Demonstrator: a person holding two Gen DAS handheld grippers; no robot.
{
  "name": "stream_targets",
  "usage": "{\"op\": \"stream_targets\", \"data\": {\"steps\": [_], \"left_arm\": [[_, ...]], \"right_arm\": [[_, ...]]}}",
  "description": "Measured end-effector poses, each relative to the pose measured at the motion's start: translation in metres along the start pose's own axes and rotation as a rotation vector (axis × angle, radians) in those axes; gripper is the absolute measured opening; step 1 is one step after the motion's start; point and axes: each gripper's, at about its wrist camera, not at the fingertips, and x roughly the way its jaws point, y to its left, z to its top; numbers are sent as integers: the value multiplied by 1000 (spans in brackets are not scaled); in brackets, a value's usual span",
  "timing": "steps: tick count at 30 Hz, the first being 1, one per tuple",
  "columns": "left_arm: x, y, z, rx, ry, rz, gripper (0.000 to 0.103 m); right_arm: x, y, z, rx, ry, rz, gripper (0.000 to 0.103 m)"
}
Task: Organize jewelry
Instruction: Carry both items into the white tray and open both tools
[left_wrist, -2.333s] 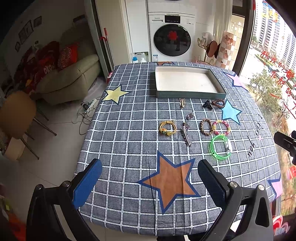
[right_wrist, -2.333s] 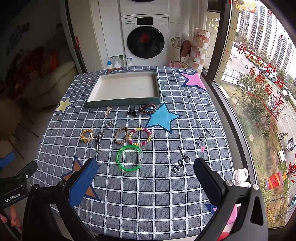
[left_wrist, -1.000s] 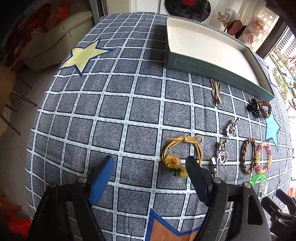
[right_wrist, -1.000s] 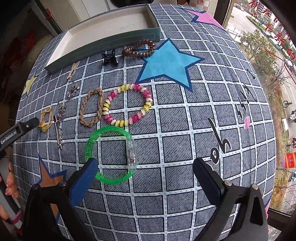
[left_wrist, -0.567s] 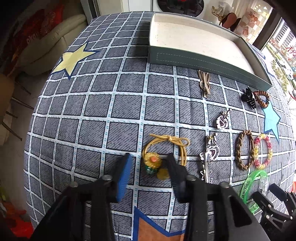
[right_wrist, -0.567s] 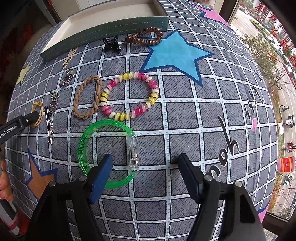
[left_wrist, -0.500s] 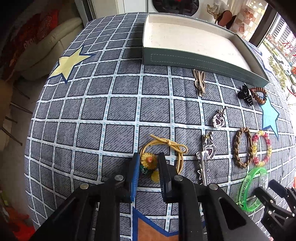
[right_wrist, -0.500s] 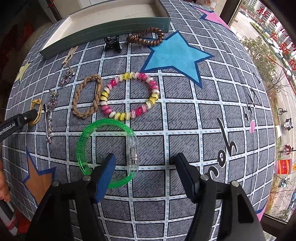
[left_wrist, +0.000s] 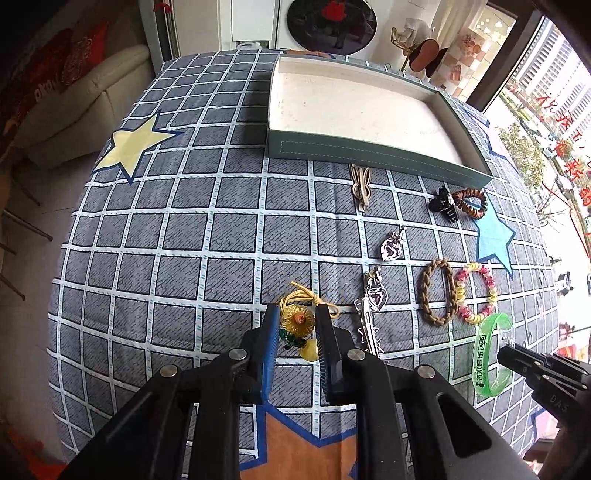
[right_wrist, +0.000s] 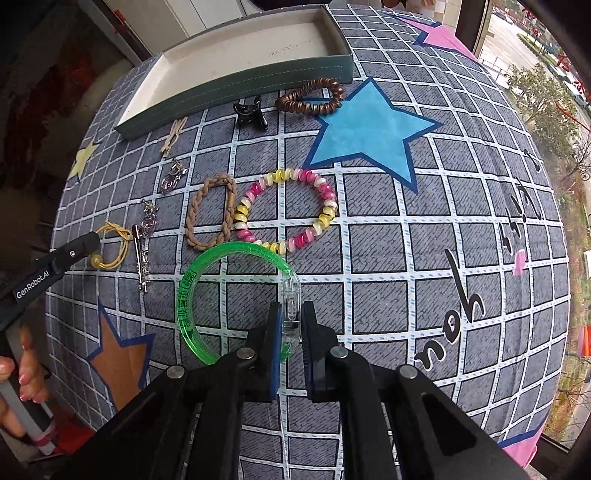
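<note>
Left tongs (right_wrist: 86, 242) marked GenRobot.AI, right tongs (right_wrist: 291, 325) clamping green bangle (right_wrist: 192, 295)

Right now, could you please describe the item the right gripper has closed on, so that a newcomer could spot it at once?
Start at the green tray at the table's far edge and come towards the near edge, past the pink-and-yellow beaded bracelet. Touching that bracelet's near side is the green bangle, pinched at its clear clasp by the right gripper. It is the only translucent, rigid neon-green ring; its neighbours are beaded or braided.
</note>
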Motion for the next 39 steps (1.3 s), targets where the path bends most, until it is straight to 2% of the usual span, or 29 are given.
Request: {"op": "stream_targets", "data": {"steps": [7,10,16,23,29,39], "left_arm": [[-22,3,28,-4,-57,-40,32],[-30,-4,48,9,-90,-56,32],[-36,-19,90,34,-153,-62,32],[-15,-32,138,14,-191,-51,32],[17,-40,168,1,-186,-29,32],[69,-58,199,30,-159,19,32]], "right_arm": [[-21,-13,28,19,-45,42,11],[-38,-27,29,15,-72,58,11],[-53,-31,76,-15,-122,84,11],[-50,-24,138,-58,-156,103,11],[-27,-21,186,-44,-129,128,11],[15,-15,236,-83,-105,74,11]]}}
